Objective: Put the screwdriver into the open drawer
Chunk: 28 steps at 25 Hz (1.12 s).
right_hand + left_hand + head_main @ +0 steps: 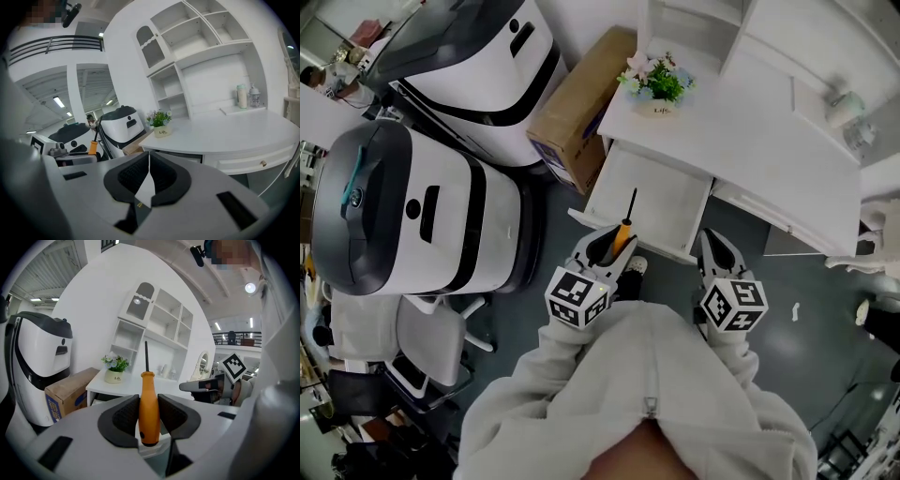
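My left gripper (149, 414) is shut on the orange handle of the screwdriver (148, 406), whose dark shaft points up and forward. In the head view the screwdriver (624, 225) hangs over the front edge of the open white drawer (666, 186), with the left gripper (609, 251) just short of it. My right gripper (717, 255) is beside it at the drawer's right corner, its jaws shut on nothing (149, 174). The drawer belongs to the white desk (750, 141).
A small potted plant (657, 86) stands on the desk's left end. A cardboard box (577, 105) leans left of the desk. Two large white-and-black machines (403, 216) and a chair (431, 347) stand further left. Bottles (246, 96) sit on the desk's shelf.
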Motion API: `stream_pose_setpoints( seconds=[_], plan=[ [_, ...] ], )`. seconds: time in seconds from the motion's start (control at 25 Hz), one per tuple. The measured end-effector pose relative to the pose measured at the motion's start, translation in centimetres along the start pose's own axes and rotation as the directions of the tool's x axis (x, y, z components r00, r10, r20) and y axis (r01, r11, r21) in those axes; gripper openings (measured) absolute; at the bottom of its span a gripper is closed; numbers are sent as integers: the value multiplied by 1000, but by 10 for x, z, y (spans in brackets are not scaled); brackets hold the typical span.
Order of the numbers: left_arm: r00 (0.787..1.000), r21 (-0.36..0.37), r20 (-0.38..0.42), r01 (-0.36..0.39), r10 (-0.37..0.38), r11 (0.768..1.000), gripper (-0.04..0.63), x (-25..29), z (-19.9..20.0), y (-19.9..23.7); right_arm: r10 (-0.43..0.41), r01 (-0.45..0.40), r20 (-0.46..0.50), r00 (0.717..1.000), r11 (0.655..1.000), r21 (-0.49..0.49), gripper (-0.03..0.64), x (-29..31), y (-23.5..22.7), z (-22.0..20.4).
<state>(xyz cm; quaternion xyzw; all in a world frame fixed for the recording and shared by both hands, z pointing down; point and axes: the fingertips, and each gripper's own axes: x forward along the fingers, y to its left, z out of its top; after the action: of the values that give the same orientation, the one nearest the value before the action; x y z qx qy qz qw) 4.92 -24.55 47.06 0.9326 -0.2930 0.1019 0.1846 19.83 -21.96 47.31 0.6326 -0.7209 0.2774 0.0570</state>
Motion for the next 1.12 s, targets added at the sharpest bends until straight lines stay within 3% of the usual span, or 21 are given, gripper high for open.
stream_pose_setpoints(
  seconds=[0.64,0.88,1.12],
  plan=[
    [997,17,-11,75,-75,997,135,67,26,43,-50,50,21,999,999,-2,35,51,-24,40],
    [983,97,-121,148,-136,984,135,89,13,49,-76,76,26,997,997,7,35,64,-30,47],
    [938,121,-263,264,-225,957,135,112,-13,52,-133,132,20,991,991,32,35,63,-44,41]
  ],
)
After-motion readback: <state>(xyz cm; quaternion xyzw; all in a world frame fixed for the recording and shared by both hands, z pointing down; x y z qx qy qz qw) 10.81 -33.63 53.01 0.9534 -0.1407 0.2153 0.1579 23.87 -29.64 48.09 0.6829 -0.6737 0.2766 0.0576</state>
